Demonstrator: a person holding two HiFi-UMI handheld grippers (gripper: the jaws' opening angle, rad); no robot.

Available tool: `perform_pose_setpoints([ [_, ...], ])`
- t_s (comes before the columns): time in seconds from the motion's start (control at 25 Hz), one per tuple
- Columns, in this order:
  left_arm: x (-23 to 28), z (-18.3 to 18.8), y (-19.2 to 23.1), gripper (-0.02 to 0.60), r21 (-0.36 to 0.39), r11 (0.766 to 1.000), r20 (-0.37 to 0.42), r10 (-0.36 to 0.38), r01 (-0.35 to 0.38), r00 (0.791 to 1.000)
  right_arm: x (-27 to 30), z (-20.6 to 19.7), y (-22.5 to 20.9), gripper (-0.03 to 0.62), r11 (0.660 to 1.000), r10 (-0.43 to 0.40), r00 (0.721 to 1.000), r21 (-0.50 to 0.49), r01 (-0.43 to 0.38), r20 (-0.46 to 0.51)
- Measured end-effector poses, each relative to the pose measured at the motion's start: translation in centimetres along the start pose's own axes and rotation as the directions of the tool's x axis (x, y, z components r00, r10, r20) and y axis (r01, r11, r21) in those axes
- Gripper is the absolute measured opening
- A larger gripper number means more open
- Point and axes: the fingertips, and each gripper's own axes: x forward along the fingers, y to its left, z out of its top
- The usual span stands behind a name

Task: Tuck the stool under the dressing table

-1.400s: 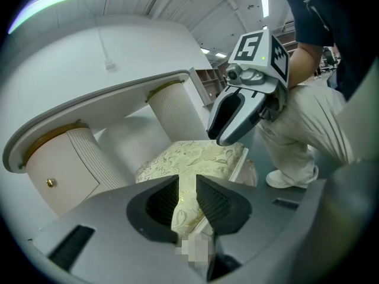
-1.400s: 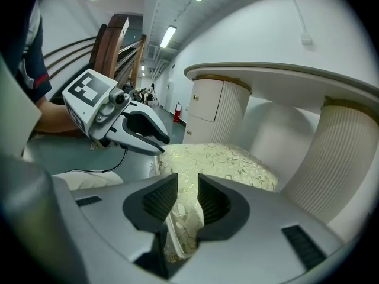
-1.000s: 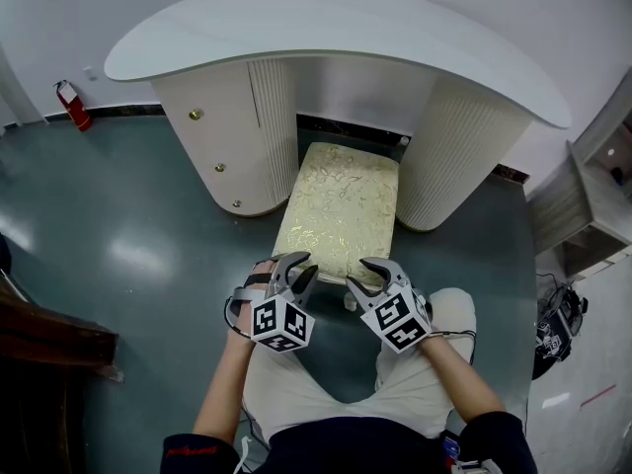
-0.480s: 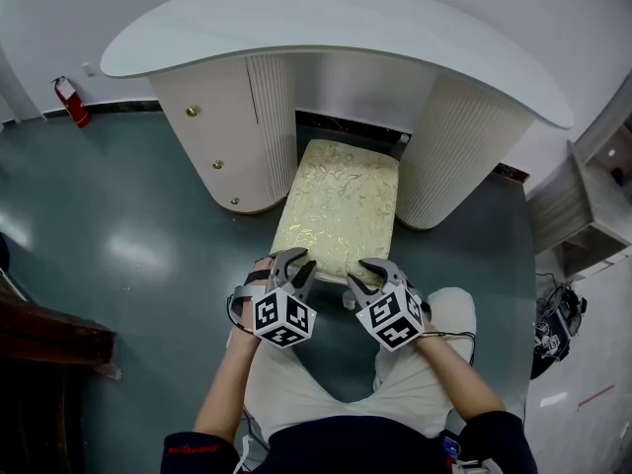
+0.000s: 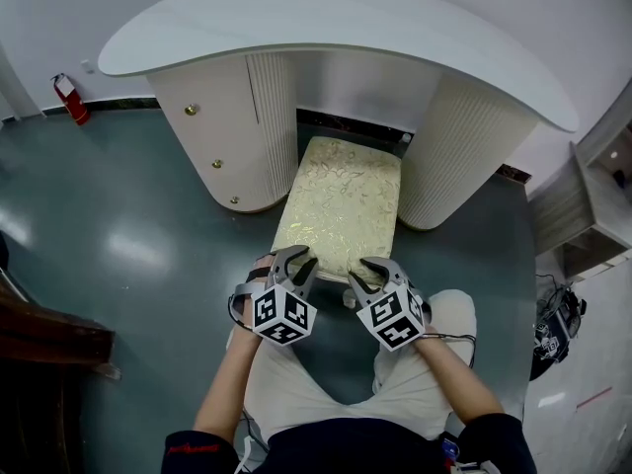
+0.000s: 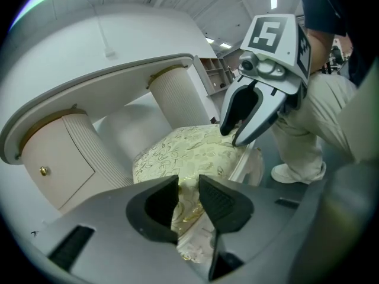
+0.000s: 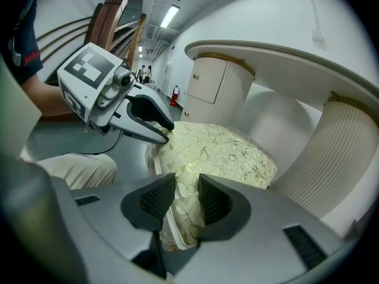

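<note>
The stool (image 5: 344, 200), with a pale gold floral cushion, stands half inside the gap beneath the white dressing table (image 5: 326, 23). My left gripper (image 5: 294, 262) is at its near left corner and my right gripper (image 5: 372, 270) at its near right corner. Both pairs of jaws have just been closing. In the left gripper view the cushion's corner (image 6: 183, 152) fills the gap of the left gripper (image 6: 188, 185), and the right gripper (image 6: 237, 135) shows beyond. In the right gripper view the cushion's edge (image 7: 225, 152) sits between the pads of the right gripper (image 7: 186, 185).
A drawer pedestal with gold knobs (image 5: 212, 136) and a ribbed pedestal (image 5: 459, 151) flank the gap. A red fire extinguisher (image 5: 71, 100) stands by the far left wall. Dark wooden furniture (image 5: 49, 339) is at left, a shelf unit (image 5: 592, 215) at right. The person's legs (image 5: 296, 383) are below.
Both pairs of jaws have drawn slightly closer on the stool's near edge. The hands and the stool stay where they were.
</note>
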Motion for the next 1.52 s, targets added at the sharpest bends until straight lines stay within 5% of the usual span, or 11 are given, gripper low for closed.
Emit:
perform_pose_setpoints([
  [0.88,4.4,1.5,2.1,0.075,0.051,0.997,-0.027,0.065,-0.064,0.997,2.6,0.3,-4.9,0.138,0.996,-0.068,0.997,-0.052,0.066,-0.033],
  [1.52,7.9,2.6,3.7,0.069,-0.009,1.0,-0.011,0.03,-0.03,0.999,4.3,0.2,-8.8,0.14,0.992,-0.068,0.996,-0.113,0.061,-0.06],
])
